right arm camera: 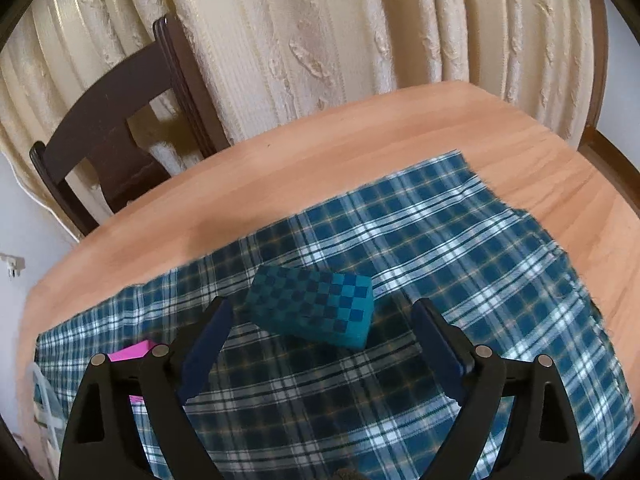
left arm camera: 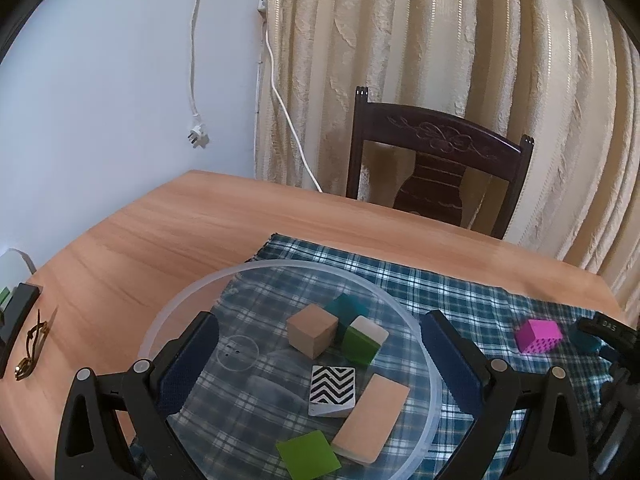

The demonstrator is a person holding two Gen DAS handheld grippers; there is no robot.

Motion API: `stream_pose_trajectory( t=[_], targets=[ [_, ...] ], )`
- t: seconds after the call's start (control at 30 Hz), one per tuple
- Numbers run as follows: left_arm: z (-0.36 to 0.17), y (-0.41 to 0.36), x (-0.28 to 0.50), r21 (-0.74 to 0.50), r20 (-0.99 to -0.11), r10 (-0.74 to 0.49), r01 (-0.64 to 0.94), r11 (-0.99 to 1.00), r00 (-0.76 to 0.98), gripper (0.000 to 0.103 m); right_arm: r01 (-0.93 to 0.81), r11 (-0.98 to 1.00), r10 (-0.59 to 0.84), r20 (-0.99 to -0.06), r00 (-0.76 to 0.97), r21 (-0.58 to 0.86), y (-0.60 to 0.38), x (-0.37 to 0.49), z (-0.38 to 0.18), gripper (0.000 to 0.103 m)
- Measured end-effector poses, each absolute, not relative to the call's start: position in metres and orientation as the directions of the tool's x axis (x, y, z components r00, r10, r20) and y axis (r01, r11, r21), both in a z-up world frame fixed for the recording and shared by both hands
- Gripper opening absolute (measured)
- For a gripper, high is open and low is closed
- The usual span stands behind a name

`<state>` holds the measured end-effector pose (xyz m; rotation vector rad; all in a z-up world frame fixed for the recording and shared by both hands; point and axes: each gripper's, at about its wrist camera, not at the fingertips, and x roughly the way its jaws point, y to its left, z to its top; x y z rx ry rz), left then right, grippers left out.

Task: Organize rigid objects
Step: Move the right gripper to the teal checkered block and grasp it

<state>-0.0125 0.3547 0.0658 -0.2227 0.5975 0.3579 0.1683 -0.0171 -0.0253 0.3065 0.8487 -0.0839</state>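
Both claws gape wide, holding nothing; the right gripper (right arm camera: 322, 334), with navy padded fingers, hovers over a teal checkered block (right arm camera: 314, 310), a flat brick lying on the plaid cloth (right arm camera: 460, 240) at its twelve o'clock; a magenta cube (right arm camera: 130, 351) peeks out at nine o'clock. The left gripper (left arm camera: 318, 354) straddles a clear round plastic tray (left arm camera: 192, 292); inside lie a plain wooden cube (left arm camera: 312, 330), a teal cube (left arm camera: 346, 308) and a green-and-white block (left arm camera: 364, 340) at twelve o'clock, with a zigzag-patterned tile (left arm camera: 332, 388), a tan slab (left arm camera: 372, 416) and a flat green square (left arm camera: 308, 456) toward six; the wooden table (left arm camera: 160, 232) spreads beyond.
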Motion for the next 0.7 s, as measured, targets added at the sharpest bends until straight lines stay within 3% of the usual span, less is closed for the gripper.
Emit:
stream_pose_trajectory(
  t=[0.7],
  targets=[
    [0.06, 0.328, -0.002, -0.052, -0.604, 0.22, -0.314, 0.948, 0.766, 0.103, 0.196, 0.971, -0.025, -0.76, 0.649, 0.135, -0.009, 0.177, -0.031, 0.092]
  ],
)
